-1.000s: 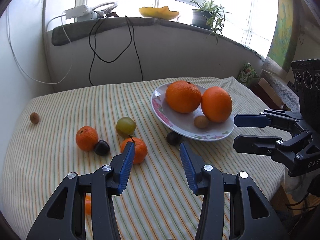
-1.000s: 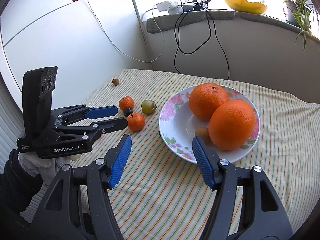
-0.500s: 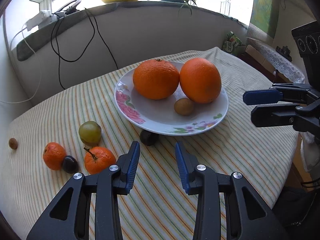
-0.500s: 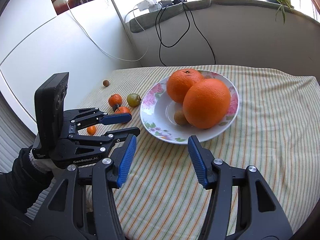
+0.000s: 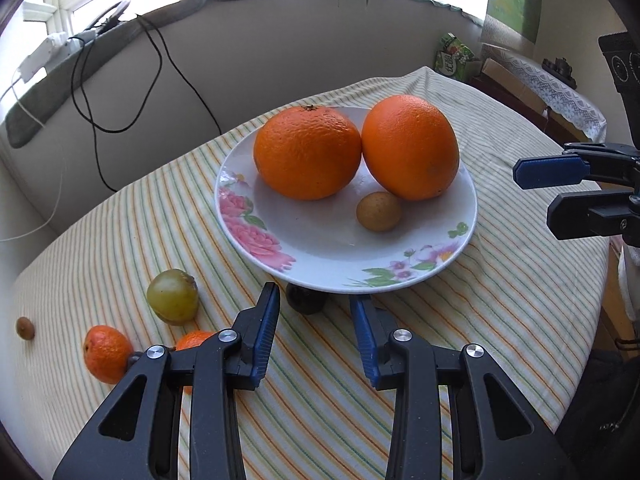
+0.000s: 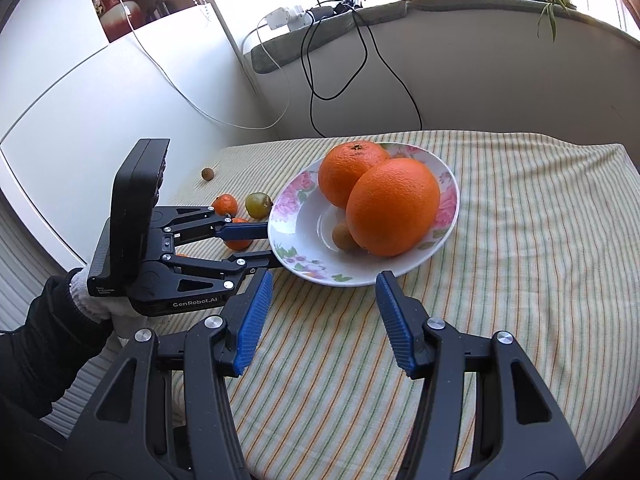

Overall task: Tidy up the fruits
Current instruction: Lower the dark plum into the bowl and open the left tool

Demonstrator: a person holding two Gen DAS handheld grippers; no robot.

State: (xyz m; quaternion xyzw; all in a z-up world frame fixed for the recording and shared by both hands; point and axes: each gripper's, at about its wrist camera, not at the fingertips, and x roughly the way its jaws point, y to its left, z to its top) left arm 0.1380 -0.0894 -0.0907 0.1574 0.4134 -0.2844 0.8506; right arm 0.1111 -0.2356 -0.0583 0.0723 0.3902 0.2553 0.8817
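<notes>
Orange fruit on a flowered plate, both tongs parted and empty over the striped worktop.

The white plate (image 5: pixel 256 236) holds two big oranges (image 5: pixel 307 152) side by side, touching, with a small brownish fruit (image 5: pixel 378 211) just in front of them. The left tongs (image 5: pixel 316 322) stand slightly parted with nothing between the blue pads, their tips just short of a dark fruit (image 5: pixel 305 302) tucked under the plate's near rim. To its left on the striped cloth (image 5: pixel 500 300) lie a green fruit (image 5: pixel 173 296), two mandarins (image 5: pixel 107 353) and a small brown fruit (image 5: pixel 25 328) well apart. The right tongs (image 6: pixel 324 300) are released too, wider, gripping nothing, near the plate's rim; a gloved hand (image 6: pixel 100 306) carries the left tongs beside them.
</notes>
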